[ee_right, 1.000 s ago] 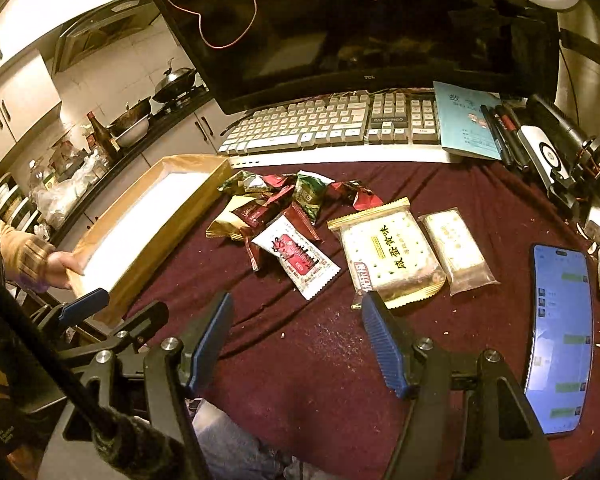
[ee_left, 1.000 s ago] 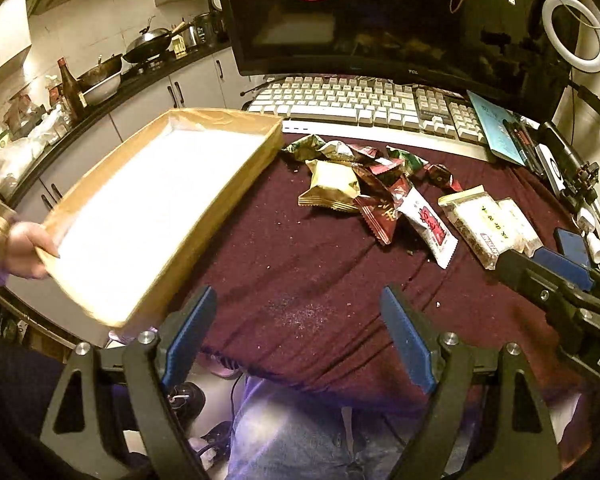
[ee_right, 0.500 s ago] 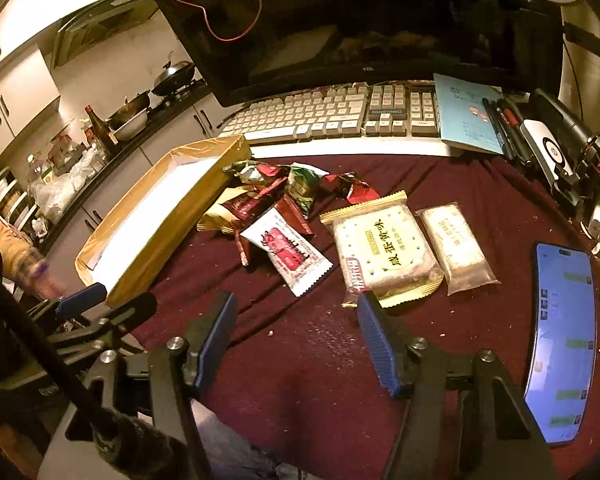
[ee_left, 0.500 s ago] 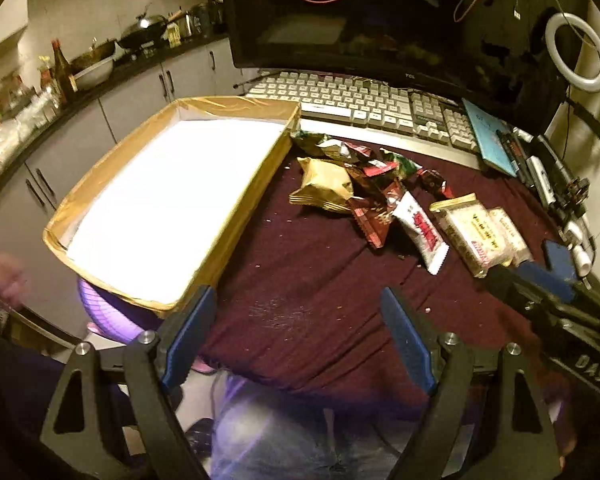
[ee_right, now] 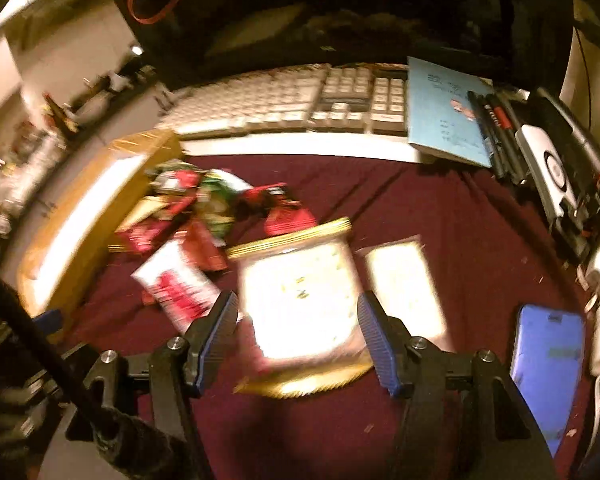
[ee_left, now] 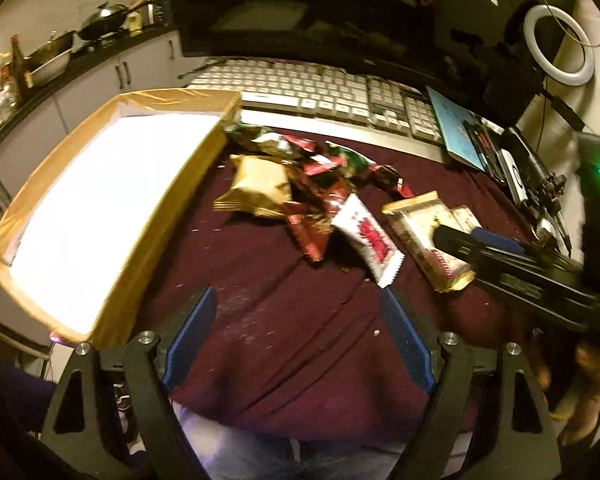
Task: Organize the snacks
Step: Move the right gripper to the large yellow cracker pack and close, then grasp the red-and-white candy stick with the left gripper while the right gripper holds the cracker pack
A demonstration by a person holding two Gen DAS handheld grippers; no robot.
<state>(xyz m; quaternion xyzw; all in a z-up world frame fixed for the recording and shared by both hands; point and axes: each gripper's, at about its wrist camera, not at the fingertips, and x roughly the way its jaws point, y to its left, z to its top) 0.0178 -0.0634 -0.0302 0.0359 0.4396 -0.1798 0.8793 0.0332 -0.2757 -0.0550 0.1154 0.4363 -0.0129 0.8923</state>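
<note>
The right gripper hangs over the large cracker packet, low in the centre of its own view. Its blue fingers stand apart on either side of the packet; the picture is too blurred to tell whether the pads touch the wrapper. A smaller cracker packet lies just right of it, and a phone sits at the lower right.

In the left wrist view the left gripper is spread wide over bare maroon cloth at the bottom, nothing between its fingers. The loose snacks lie above it, in mid-frame: a gold bag, red wrappers, and a white-and-red sachet. The shallow box with tan walls and a white floor fills the left side, its far corner touching the pile. The keyboard runs across the top.
</note>
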